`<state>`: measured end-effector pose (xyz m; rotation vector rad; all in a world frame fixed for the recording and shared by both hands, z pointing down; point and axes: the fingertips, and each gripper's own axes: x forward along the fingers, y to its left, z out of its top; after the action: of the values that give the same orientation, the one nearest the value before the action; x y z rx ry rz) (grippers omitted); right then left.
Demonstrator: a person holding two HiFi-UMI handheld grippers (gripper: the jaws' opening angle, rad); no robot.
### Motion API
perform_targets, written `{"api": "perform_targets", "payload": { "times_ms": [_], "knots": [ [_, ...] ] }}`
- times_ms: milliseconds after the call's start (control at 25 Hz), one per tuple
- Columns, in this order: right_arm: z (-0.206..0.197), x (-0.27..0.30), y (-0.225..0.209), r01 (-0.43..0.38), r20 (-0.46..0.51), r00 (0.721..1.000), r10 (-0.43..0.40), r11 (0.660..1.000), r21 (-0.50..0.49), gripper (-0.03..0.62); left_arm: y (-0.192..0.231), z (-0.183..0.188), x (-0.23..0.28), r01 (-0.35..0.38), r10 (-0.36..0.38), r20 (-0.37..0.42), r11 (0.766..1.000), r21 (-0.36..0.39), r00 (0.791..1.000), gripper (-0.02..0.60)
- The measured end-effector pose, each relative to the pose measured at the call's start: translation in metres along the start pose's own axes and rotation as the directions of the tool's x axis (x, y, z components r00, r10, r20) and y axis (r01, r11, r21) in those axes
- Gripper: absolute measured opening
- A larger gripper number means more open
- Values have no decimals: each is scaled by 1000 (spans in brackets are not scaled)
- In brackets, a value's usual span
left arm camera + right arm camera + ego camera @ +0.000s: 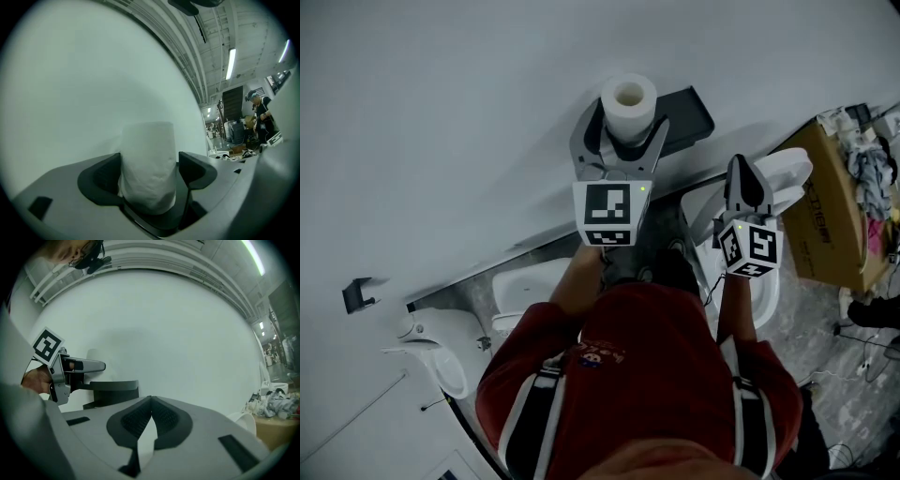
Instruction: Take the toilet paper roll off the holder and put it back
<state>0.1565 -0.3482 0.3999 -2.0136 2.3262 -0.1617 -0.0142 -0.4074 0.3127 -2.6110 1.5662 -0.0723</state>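
Observation:
A white toilet paper roll [629, 97] stands on end at the dark grey holder [690, 114] on the white wall. My left gripper [628, 120] straddles it, one jaw on each side. In the left gripper view the roll [147, 145] fills the space between the jaws of my left gripper [149, 171]; the left pad lies against the paper and a thin gap shows at the right pad. My right gripper [741, 169] hangs to the right of the holder, shut and empty, and in its own view my right gripper [151, 400] has its pads pressed together.
The right gripper view shows the left gripper [70, 369] reaching over the holder [112, 389]. A white toilet [780, 178] is under the right gripper. A cardboard box [825, 211] of clothes sits at the right, another white fixture [441, 361] at lower left.

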Motion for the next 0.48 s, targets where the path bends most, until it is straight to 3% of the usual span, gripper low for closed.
{"api": "perform_targets", "payload": {
  "times_ms": [480],
  "knots": [
    [0, -2, -8, 19, -1, 1000, -19, 1000, -1, 9, 4, 1, 0, -16, 16, 14, 1000, -22, 1000, 359]
  ]
}}
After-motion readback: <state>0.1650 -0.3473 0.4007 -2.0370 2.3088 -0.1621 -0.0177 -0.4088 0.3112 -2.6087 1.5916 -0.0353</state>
